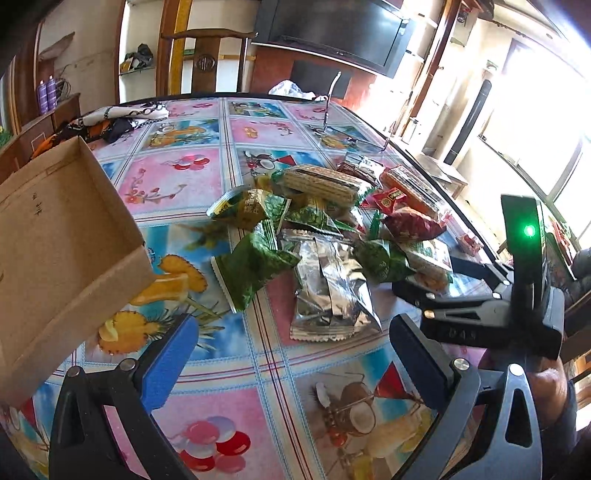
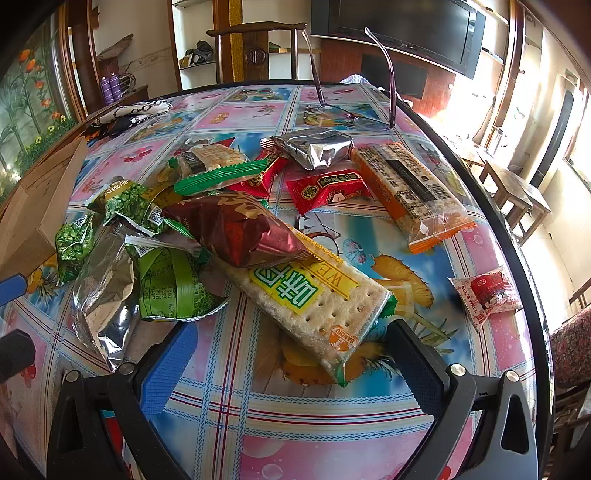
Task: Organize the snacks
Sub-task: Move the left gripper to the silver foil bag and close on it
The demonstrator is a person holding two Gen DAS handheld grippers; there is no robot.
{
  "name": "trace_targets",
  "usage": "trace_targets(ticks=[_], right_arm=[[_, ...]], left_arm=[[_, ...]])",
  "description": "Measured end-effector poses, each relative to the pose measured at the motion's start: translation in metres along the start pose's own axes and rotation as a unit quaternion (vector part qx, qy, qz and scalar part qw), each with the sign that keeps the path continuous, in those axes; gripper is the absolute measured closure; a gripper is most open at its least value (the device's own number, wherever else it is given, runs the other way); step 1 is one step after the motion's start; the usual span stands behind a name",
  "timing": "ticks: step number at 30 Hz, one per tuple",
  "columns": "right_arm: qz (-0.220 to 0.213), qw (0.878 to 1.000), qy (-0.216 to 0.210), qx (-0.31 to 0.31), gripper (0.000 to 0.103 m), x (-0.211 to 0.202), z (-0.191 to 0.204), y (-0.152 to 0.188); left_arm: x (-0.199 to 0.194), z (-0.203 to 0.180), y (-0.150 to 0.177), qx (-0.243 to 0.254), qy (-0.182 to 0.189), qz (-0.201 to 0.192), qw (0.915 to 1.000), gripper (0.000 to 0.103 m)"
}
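Cracker pack point(image 2: 314, 299) lying just ahead of wide-open right gripper point(image 2: 291, 365), long axis slanting away up-left; left gripper point(image 1: 291, 365), equally spread, empty, farther back.

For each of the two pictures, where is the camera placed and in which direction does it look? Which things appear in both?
Left wrist: sits on the left gripper, looking across the table at the snack pile and cardboard box; its own open fingers, the right gripper and a hand show.
Right wrist: sits on the right gripper, nearer the pile, facing the cracker pack; only its open fingers show.
Shared: pile, box, chair, television.
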State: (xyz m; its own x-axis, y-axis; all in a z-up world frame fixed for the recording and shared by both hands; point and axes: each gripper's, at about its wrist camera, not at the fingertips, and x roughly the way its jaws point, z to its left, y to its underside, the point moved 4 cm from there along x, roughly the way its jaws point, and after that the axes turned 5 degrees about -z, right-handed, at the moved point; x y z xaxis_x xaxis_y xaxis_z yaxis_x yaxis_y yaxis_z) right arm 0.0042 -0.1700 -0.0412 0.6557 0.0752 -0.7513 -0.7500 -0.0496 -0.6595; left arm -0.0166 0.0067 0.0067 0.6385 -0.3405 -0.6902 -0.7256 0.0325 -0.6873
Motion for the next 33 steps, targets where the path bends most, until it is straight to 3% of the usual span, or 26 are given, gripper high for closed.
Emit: trace_targets(ticks=[2, 6, 13, 17, 21, 24, 33], right_arm=[[0.001, 1.000, -0.006, -0.004, 0.001, -0.001, 0.000, 0.000], [-0.022, 0.998, -0.055, 0.025, 0.001, -0.009, -0.007, 0.000], [-0.064, 0.993, -0.048, 0.087, 0.003, -0.026, -0.033, 0.000], [-0.098, 0.989, -0.057, 0.099, 0.017, -0.040, -0.037, -0.003], [-0.127, 0.983, -0.085, 0.103, 0.029, -0.055, -0.037, -0.003], [-0.138, 0.981, -0.100, 0.090, 0.029, -0.060, -0.030, -0.006], [-0.136, 0.981, -0.134, 0.027, 0.029, -0.061, 0.000, -0.008]], left_arm=[[0.004, 0.000, 0.000, 0.000, -0.008, 0.012, 0.9999, 0.005], [0.017, -0.010, 0.005, 0.001, -0.011, 0.047, 0.9988, 0.027], [0.036, -0.032, -0.001, 0.025, -0.048, 0.061, 0.9967, 0.027], [0.053, -0.039, -0.005, 0.038, -0.074, 0.064, 0.9945, 0.028], [0.062, -0.041, -0.006, 0.070, -0.109, 0.046, 0.9905, 0.041], [0.059, -0.037, -0.007, 0.061, -0.102, 0.040, 0.9921, 0.046], [0.034, -0.025, -0.001, 0.052, -0.065, 0.024, 0.9962, 0.047]])
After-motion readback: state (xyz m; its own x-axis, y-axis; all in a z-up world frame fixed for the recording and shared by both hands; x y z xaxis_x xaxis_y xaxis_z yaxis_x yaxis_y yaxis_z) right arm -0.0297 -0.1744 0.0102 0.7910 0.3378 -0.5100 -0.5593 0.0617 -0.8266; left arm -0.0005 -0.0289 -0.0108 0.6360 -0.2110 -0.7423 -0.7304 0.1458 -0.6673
